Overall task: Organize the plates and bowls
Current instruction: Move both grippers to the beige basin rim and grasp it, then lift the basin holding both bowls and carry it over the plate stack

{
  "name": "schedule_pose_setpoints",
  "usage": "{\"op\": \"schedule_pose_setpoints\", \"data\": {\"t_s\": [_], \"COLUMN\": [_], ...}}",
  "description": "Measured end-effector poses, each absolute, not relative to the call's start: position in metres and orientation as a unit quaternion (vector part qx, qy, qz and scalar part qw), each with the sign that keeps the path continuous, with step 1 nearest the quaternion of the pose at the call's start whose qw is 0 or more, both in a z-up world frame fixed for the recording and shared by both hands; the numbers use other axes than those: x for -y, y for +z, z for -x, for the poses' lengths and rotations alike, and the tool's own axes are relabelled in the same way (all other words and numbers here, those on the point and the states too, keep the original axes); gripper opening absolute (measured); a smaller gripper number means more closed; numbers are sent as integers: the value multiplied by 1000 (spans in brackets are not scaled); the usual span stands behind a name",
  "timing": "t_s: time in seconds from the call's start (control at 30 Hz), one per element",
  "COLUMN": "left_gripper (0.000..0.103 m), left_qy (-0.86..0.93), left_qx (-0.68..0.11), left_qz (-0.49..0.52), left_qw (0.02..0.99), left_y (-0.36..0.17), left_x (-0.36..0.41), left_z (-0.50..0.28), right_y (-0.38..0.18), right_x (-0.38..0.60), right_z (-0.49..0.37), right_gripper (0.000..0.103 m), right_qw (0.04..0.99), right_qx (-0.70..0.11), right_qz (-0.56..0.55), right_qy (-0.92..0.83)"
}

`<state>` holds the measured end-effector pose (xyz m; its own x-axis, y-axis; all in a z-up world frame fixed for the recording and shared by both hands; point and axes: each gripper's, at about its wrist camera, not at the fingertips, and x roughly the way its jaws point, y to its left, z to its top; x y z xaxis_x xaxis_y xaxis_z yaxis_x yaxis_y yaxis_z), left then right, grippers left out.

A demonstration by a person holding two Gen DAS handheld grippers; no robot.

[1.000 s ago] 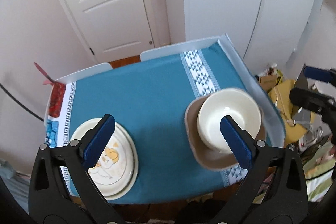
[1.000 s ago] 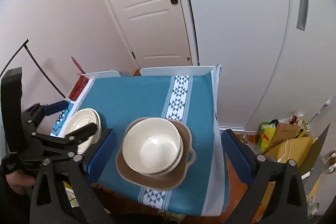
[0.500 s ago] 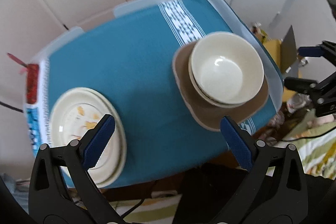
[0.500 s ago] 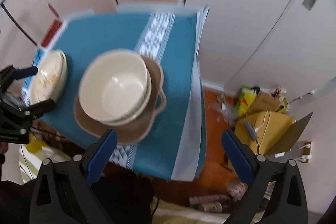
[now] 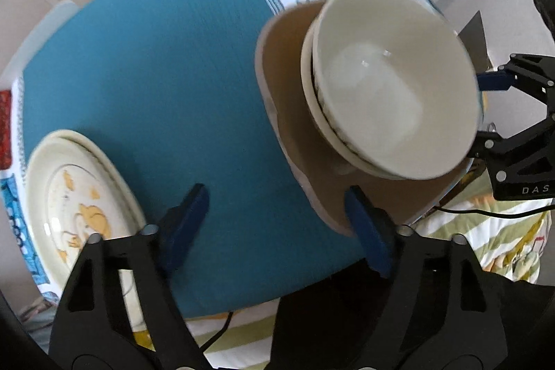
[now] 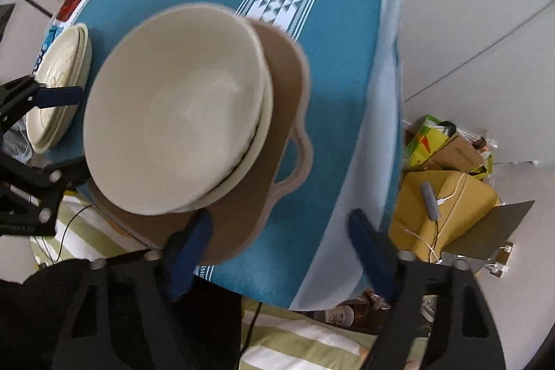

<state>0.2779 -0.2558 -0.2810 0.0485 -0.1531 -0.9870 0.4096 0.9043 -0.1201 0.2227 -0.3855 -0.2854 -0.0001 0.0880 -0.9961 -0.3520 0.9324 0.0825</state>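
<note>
From the left wrist, the left hand-held gripper [image 5: 277, 214] gapes wide over the blue-clothed surface [image 5: 173, 75], empty; blurred stacked cream bowls [image 5: 392, 85] hide much of the tan handled dish [image 5: 295, 113], plates [image 5: 69, 196] partly cut off. From the right wrist, the right hand-held gripper [image 6: 277, 234] is wide, empty, near the glossy round bowls [image 6: 173, 113].

Left wrist view: looks steeply down from above the near edge of the table [image 5: 166, 65], close in, facing its far edge.
Right wrist view: looks steeply down from above the table's [image 6: 340, 58] near right corner, close in, facing the far edge.
Shared field: stacked bowls [image 5: 395, 85] [image 6: 173, 110], brown dish [image 5: 295, 113] [image 6: 277, 134], stacked plates [image 5: 69, 196] [image 6: 59, 82].
Cross-sighting: each view catches the other gripper at its side edge.
</note>
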Motion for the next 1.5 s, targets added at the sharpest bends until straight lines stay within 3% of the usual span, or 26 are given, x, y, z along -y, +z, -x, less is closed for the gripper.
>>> {"op": "schedule_pose_setpoints", "data": {"t_s": [0.17, 0.3, 0.33, 0.53, 1.13, 1.5], "left_gripper": [53, 33, 29, 17, 14, 14], "left_qy": [-205, -204, -206, -217, -208, -164], "left_qx": [-663, -659, -658, -626, -547, -530], "left_qz": [-85, -87, -85, -94, -139, -124], "left_qw": [715, 718, 720, 743, 799, 823], "left_y": [-295, -305, -308, -310, -293, -217], "left_x": [264, 273, 274, 284, 280, 240], "left_z": [-280, -281, -281, -274, -262, -266], "right_y": [-296, -303, -305, -312, -305, -240], "right_x": [381, 379, 379, 383, 380, 349], "right_z": [-219, -217, -216, -207, -205, -220], "right_gripper": [52, 30, 29, 17, 15, 15], "right_qw": [703, 715, 717, 739, 781, 788], "right_qx": [-686, -674, -671, -646, -591, -568], "right_qz": [79, 61, 60, 24, 32, 59], "right_qy": [170, 179, 181, 188, 198, 231]}}
